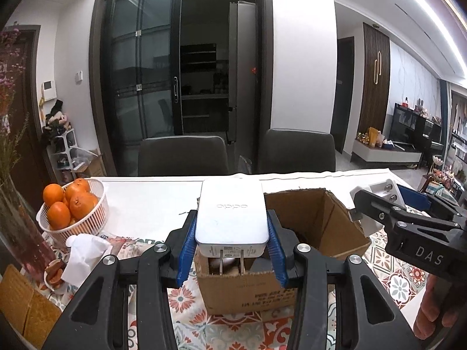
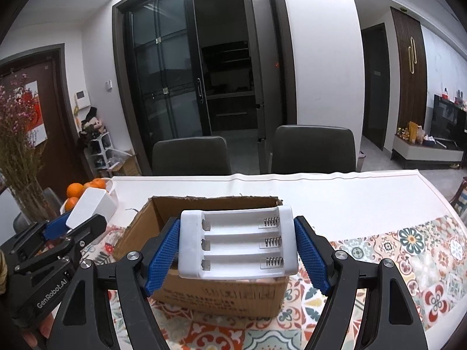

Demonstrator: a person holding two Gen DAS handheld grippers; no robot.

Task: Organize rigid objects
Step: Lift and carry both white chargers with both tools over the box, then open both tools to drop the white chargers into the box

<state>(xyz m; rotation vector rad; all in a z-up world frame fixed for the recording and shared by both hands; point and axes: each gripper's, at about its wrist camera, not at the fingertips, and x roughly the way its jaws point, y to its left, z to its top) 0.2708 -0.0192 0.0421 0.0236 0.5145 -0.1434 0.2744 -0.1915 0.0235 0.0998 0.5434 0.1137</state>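
My left gripper [image 1: 232, 230] is shut on a white OPPO charger [image 1: 232, 215], held above the near left corner of an open cardboard box [image 1: 318, 227]. My right gripper [image 2: 237, 248] is shut on a white battery charger [image 2: 238, 243] with three empty slots, held over the box [image 2: 204, 288]. In the left wrist view the right gripper [image 1: 388, 204] and its battery charger [image 1: 382, 189] show at the right. In the right wrist view the left gripper [image 2: 70, 224] and the OPPO charger [image 2: 90, 210] show at the left.
A white basket of oranges [image 1: 73, 207] stands at the table's left, with a crumpled tissue [image 1: 84, 248] and a vase of dried flowers [image 2: 20, 157]. The table has a patterned cloth [image 2: 408, 250]. Two dark chairs [image 1: 184, 156] stand beyond the far edge.
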